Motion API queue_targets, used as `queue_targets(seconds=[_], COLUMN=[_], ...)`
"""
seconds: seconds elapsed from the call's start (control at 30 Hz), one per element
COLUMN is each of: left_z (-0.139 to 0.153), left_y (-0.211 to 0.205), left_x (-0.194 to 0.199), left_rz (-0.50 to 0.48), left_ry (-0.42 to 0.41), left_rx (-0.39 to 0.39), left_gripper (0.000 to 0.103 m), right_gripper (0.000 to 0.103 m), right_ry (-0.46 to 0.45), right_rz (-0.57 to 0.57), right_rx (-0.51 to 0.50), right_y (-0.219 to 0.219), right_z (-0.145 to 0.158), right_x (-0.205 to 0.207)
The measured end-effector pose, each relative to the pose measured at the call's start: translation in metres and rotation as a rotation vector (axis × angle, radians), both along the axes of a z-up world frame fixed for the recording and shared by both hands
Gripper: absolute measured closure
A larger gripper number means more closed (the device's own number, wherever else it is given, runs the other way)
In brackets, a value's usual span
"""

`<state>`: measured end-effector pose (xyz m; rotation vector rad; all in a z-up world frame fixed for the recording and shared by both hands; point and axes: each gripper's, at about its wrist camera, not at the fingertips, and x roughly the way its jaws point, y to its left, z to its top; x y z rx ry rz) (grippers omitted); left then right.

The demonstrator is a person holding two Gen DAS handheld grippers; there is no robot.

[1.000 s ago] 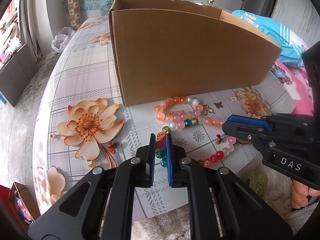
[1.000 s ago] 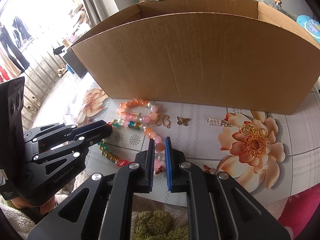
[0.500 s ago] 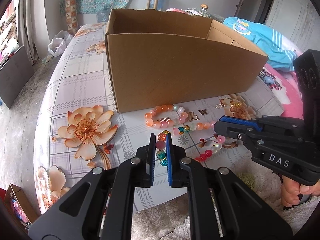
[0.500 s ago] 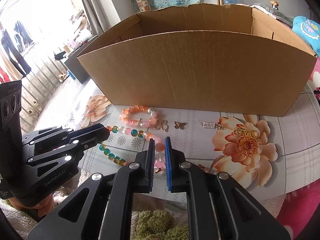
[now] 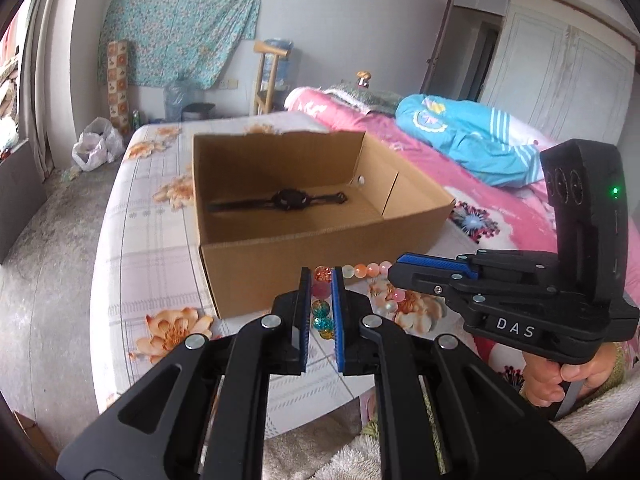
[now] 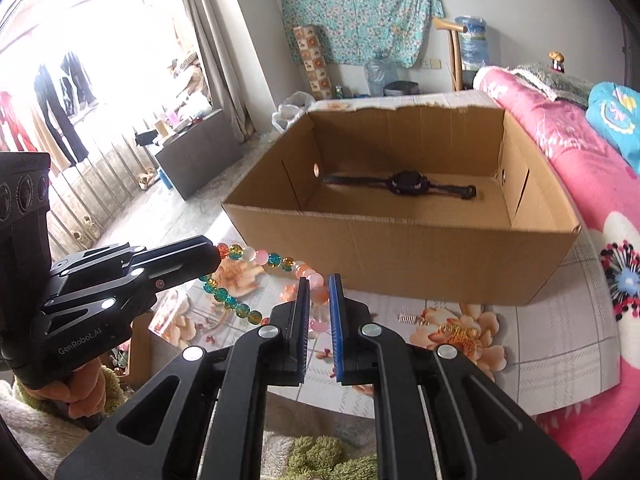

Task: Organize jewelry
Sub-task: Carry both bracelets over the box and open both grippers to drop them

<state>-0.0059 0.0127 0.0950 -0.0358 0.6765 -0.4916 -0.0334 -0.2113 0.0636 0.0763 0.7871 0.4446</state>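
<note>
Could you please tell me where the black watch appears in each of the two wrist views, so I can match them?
Left wrist view: the watch lies on the floor of the cardboard box, left of centre, above the left gripper.
Right wrist view: the watch lies on the box floor near the far wall, right of centre and above the middle.
Shared landmark: the teal floral cloth on the wall behind the box.

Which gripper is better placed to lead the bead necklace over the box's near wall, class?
Probably neither alone. The left gripper and right gripper each pinch the bead necklace, which hangs between them before the cardboard box. Slight edge: right, more centred on the near wall.
</note>
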Motion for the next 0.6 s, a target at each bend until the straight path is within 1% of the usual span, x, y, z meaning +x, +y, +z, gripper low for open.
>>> queue_targets(seconds=[0.1,0.17,0.23,0.3,0.37,0.47,0.53,0.6], left_z=[0.026,0.039,0.049,0.054,0.056,0.051,0.044,0.033], left_y=[-0.001,-0.004,-0.006,-0.010,-0.012,-0.015,-0.017,-0.019], left_x=[0.005,0.013,0.024,0.039,0.059,0.088,0.106,0.118], left_rz=[-0.020,-0.027,-0.035,-0.041,-0.039,-0.027,-0.020,-0.020], left_ry=[-0.081,-0.126,-0.160,-0.175,-0.165,-0.134,-0.113,-0.083], left_rx=[-0.005,0.001,0.013,0.023,0.031,0.061,0.091,0.124], left_gripper=[0.094,0.094,0.094,0.094,0.094,0.094,0.094,0.094], right_gripper=[0.093,0.093,0.093,0.093,0.093,0.093,0.093,0.093], right_ry=[-0.073,-0.103,-0.117,-0.118,-0.102,-0.046,0.005,0.076], right_rz=[0.019,0.026,0.039,0.043,0.056,0.071,0.077,0.087], right_rx=[0.004,0.006,0.013,0.005,0.009,0.003,-0.011,-0.009], right_y=[-0.003,-0.001,0.003,0.003,0.006,0.012,0.016,0.020], right_z=[0.027,0.042,0.055,0.062,0.066,0.064,0.055,0.041], right_x=[0.006,0.019,0.035,0.054,0.076,0.111,0.135,0.157])
